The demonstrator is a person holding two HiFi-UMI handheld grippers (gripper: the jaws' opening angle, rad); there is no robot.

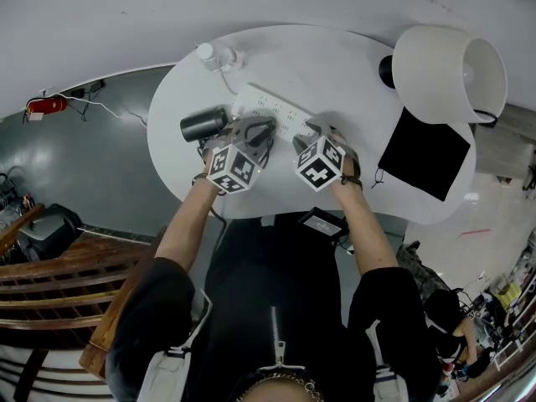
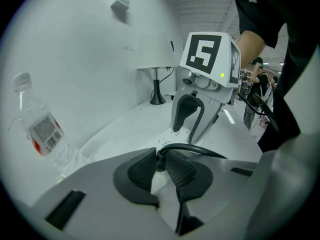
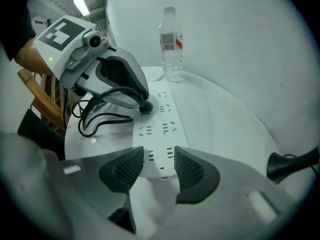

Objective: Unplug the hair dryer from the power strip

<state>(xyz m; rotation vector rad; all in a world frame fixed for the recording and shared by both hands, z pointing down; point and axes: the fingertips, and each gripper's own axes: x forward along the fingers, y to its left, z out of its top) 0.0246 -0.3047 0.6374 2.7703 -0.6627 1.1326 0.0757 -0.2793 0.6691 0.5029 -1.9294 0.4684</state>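
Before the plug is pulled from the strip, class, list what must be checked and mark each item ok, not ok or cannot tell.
1. Plug seated in strip: ok, not yet pulled.
2. Left gripper on plug: ok, its pads press it from both sides.
3. Right gripper steadying strip: cannot tell; its jaws stand apart over the strip's end, contact unclear.
4. Cord slack: ok, loose loops on the table.
5. Bottle out of the way: ok, upright beyond the strip's far end.
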